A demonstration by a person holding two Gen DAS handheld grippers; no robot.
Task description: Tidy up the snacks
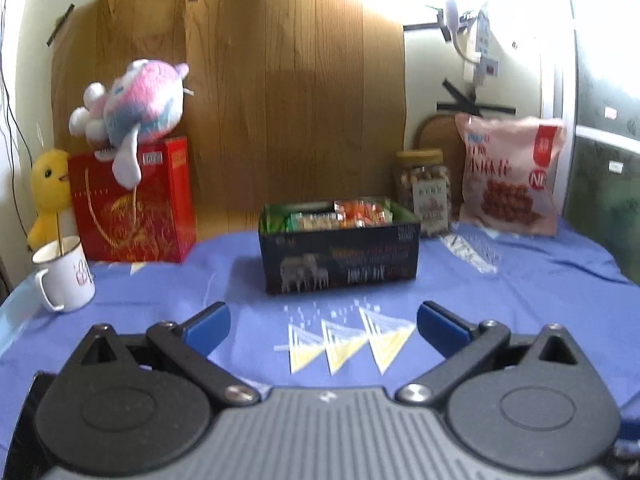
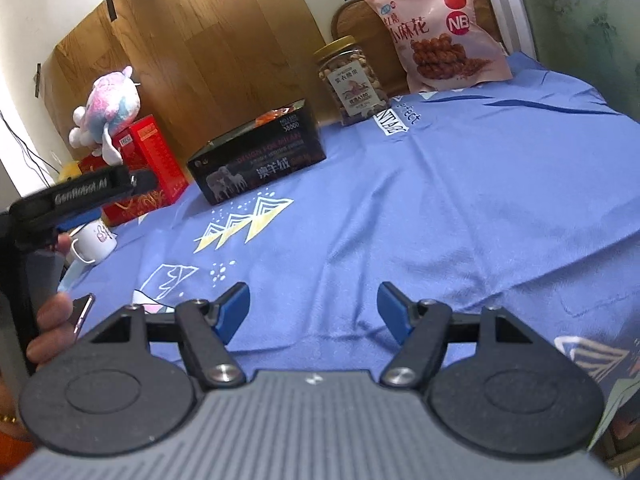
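A dark box [image 1: 340,258] stands on the blue cloth and holds several green and orange snack packets [image 1: 340,216]. It also shows in the right wrist view [image 2: 260,160]. A jar of nuts [image 1: 426,194] [image 2: 354,80] and a pink snack bag [image 1: 510,174] [image 2: 440,28] stand behind it to the right. My left gripper [image 1: 322,328] is open and empty, a short way in front of the box. My right gripper [image 2: 314,316] is open and empty over the cloth, farther back. The left gripper's body [image 2: 80,196] shows at the left of the right wrist view.
A red gift box [image 1: 136,204] with a pink plush toy [image 1: 136,104] on top stands at back left, beside a yellow duck [image 1: 50,192] and a white mug [image 1: 66,276]. A wood-grain board [image 1: 280,100] backs the table. A phone [image 2: 82,314] lies at the left edge.
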